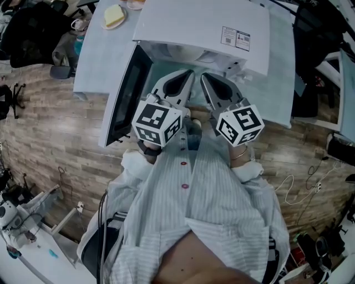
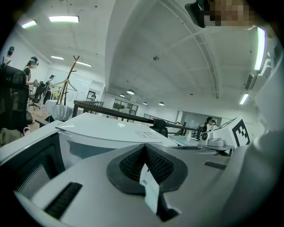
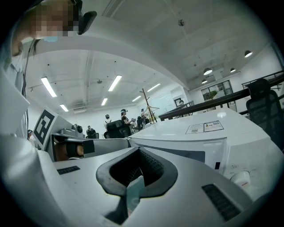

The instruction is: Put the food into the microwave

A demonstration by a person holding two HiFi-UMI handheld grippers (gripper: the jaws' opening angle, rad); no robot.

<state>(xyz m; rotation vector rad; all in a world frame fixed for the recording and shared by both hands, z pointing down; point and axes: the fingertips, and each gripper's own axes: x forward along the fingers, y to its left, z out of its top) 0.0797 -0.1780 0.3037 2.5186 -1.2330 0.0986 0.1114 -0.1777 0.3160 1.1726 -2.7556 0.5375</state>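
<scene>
Left gripper (image 1: 187,75) and right gripper (image 1: 205,76) are closed and empty before the open-doored microwave (image 1: 188,22); its top label (image 1: 236,37) is too small to read. Only the head view shows the yellow food (image 1: 113,15), on a plate (image 1: 105,25) on the tabletop (image 1: 94,61) beside the microwave.

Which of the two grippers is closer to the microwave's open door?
The left gripper: the open door of the microwave swings out beside it, while the right gripper sits farther over, on the far side of the left one. Both are shut.
</scene>
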